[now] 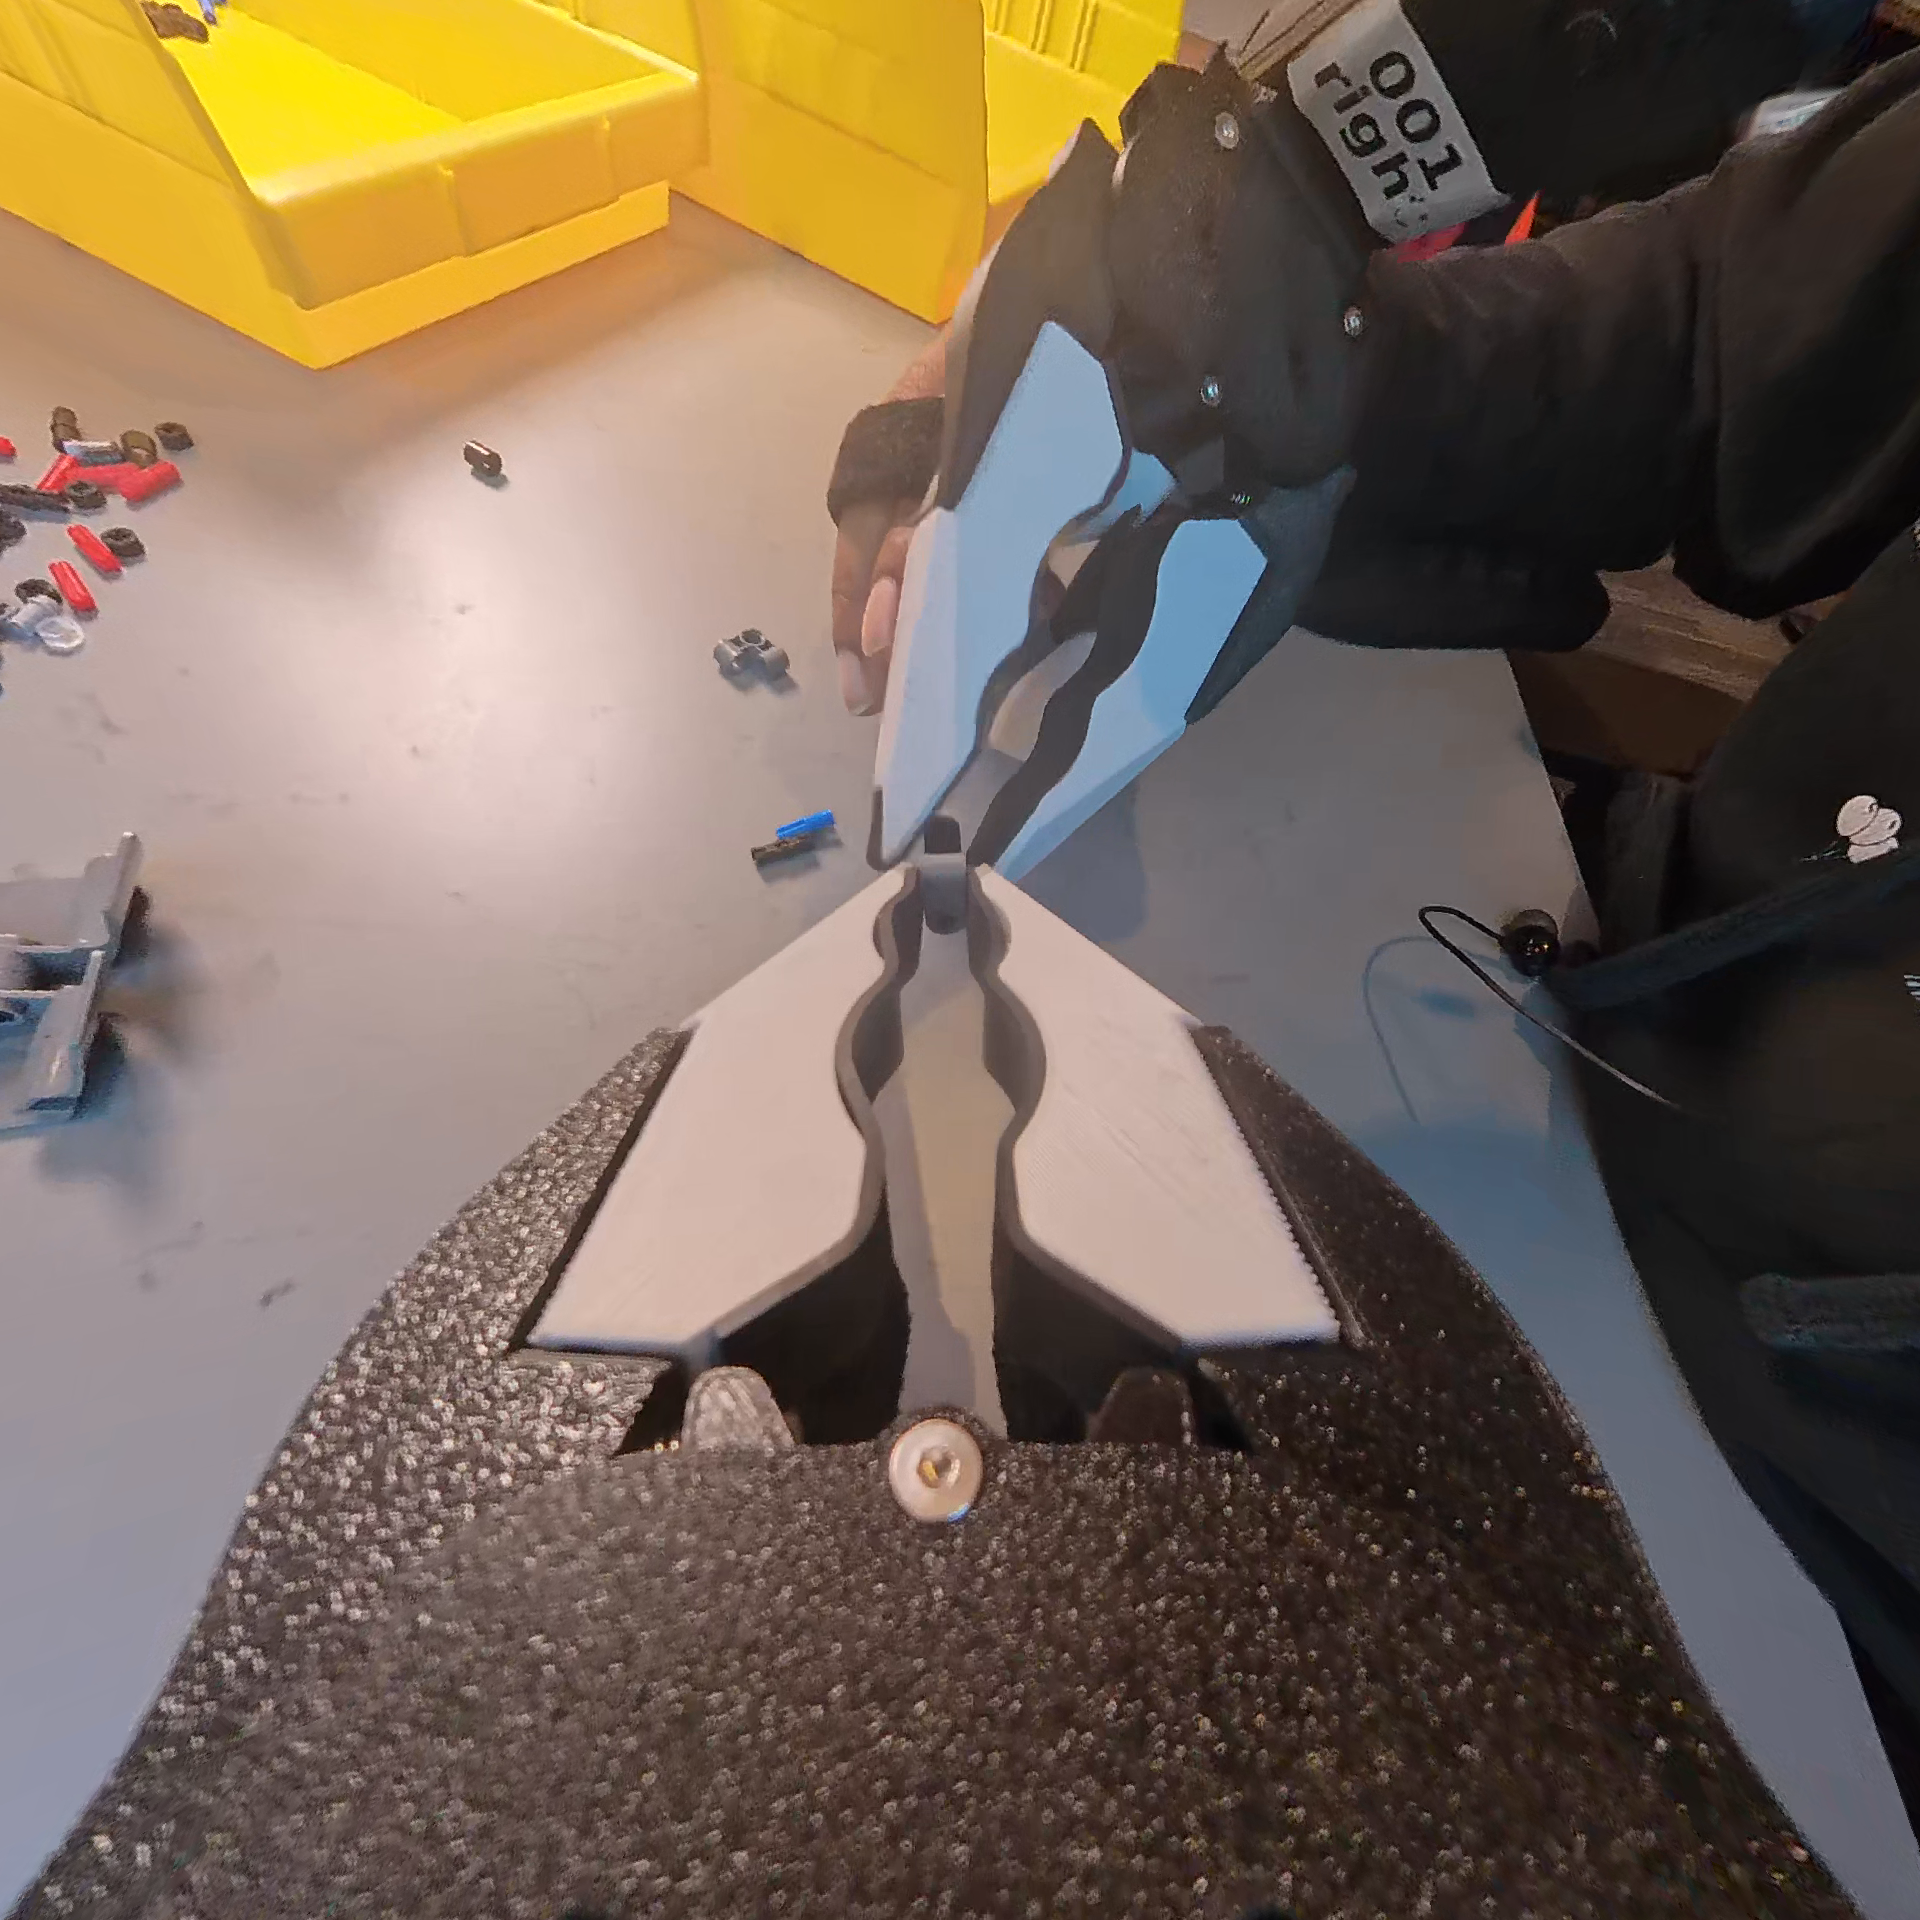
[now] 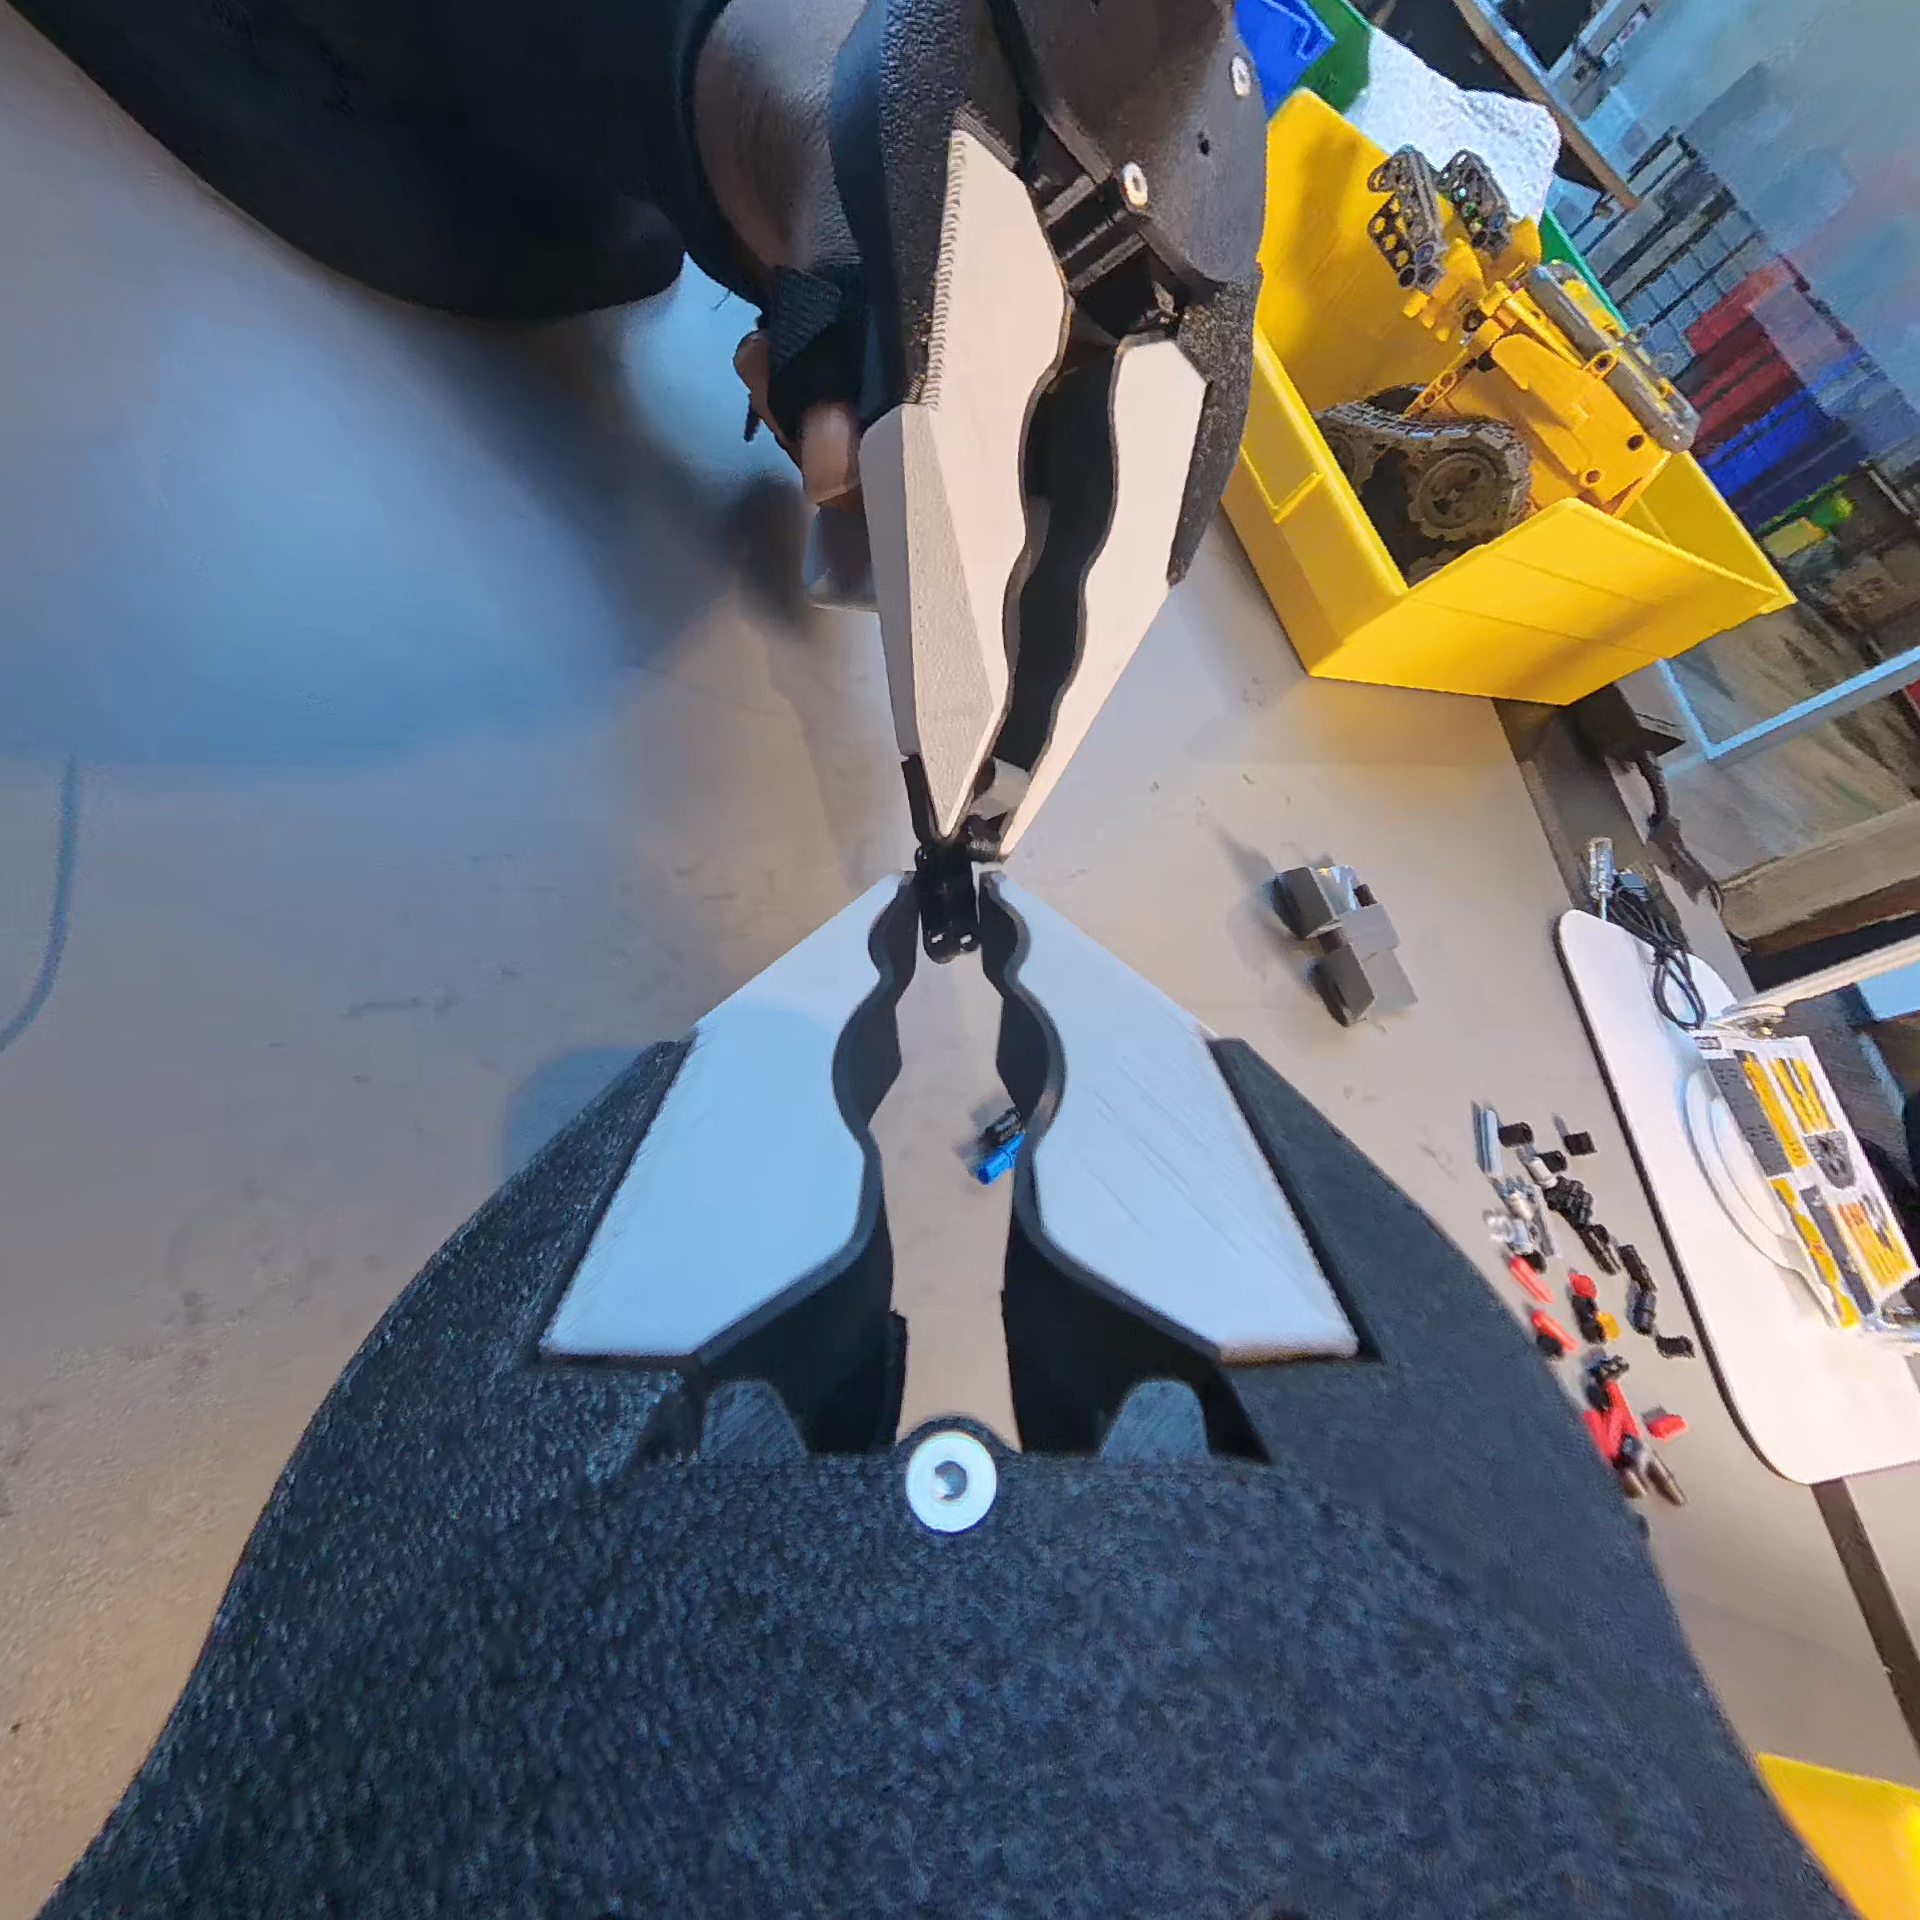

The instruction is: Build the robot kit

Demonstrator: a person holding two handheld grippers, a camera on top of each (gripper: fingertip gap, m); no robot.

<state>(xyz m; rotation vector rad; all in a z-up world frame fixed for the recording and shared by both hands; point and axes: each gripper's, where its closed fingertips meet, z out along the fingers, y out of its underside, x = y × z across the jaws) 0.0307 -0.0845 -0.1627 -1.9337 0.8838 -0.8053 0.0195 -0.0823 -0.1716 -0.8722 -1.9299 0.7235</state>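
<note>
Both grippers meet tip to tip just above the grey counter [image 1: 416, 748], right in front of the person. The left gripper [image 1: 940, 899] is pinched narrow on a small grey piece [image 1: 943, 902] held at its very tips. The right gripper [image 2: 948, 920] comes down from the opposite side and is closed just as tightly on a small black piece [image 2: 948, 914]. The two pieces touch end to end; I cannot tell whether they are actually joined. Directly under the grippers a blue-and-black pin [image 1: 795, 836] lies loose on the counter, with a dark grey connector [image 1: 750, 655] a little beyond it. Further off to the left is a scatter of red and black parts [image 1: 88, 499], with a grey block assembly [image 2: 1340, 951] nearer the grippers. Yellow bins [image 1: 457, 208] line the far edge, and one bin holds a yellow tracked model [image 2: 1475, 416].
</note>
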